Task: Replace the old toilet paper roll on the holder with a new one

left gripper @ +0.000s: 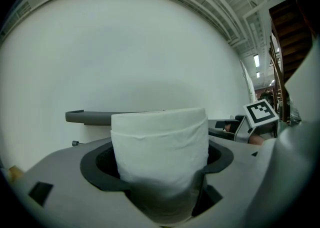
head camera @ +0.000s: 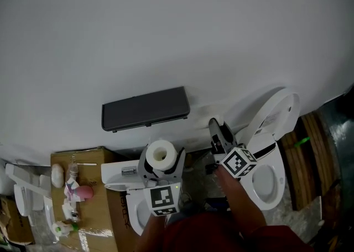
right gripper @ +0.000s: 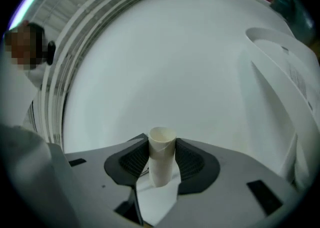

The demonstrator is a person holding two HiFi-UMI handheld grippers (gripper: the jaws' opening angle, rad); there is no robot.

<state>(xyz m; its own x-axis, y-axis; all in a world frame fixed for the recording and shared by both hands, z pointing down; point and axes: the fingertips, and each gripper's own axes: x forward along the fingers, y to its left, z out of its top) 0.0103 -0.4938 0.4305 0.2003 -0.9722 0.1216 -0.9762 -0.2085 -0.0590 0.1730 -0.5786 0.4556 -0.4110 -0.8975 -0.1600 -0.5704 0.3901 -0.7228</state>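
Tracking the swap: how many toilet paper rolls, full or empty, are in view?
2: a full roll in the left gripper, an empty cardboard tube in the right gripper.

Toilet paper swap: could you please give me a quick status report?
Left gripper shut on full white paper roll. Right gripper shut on bare cardboard tube. Dark grey wall holder ahead, nothing in the way.

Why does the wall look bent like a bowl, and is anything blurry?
Both gripper views: wide-angle lenses bow the wall and darken the corners. Left gripper view: the toilet paper roll is soft at its near end. Head view: even light, no glare.
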